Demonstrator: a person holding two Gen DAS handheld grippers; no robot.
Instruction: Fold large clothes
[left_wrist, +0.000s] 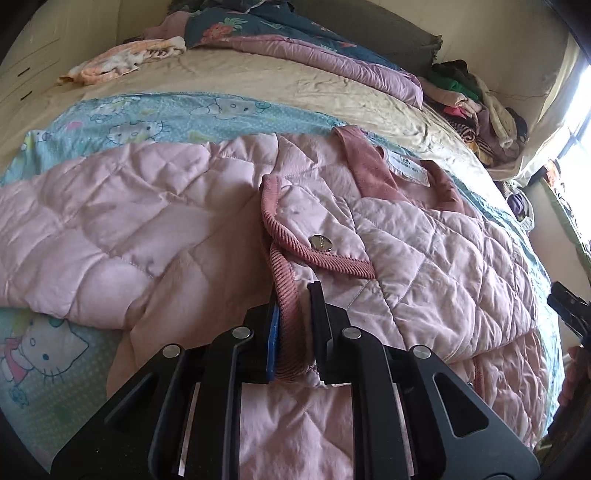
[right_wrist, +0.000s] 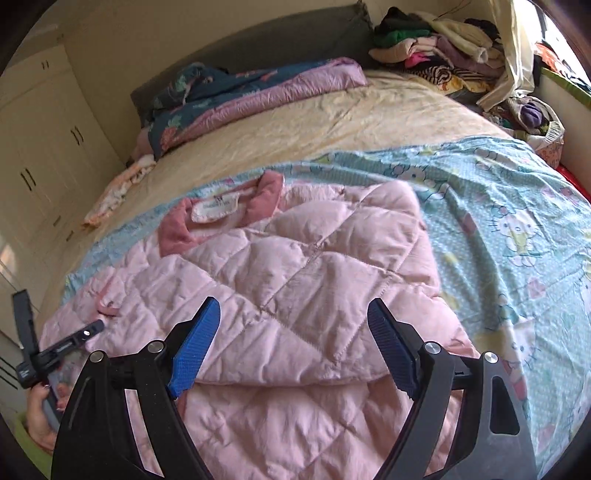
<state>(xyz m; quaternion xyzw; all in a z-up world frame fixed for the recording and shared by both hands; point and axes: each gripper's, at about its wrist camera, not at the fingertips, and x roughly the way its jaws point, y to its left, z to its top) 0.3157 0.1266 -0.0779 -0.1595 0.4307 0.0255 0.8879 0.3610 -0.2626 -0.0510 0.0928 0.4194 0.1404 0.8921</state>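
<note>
A pink quilted jacket lies spread on the bed, collar and white label toward the headboard; it also shows in the right wrist view. My left gripper is shut on the jacket's dark pink ribbed front edge, near a silver snap button. My right gripper is open and empty, its blue pads hovering over the folded-over sleeve on the jacket's right side. The left gripper also shows at the left edge of the right wrist view.
A blue Hello Kitty sheet lies under the jacket on a cream bed cover. A bunched purple and navy quilt lies near the headboard. A pile of clothes sits at the far right corner. A white wardrobe stands left.
</note>
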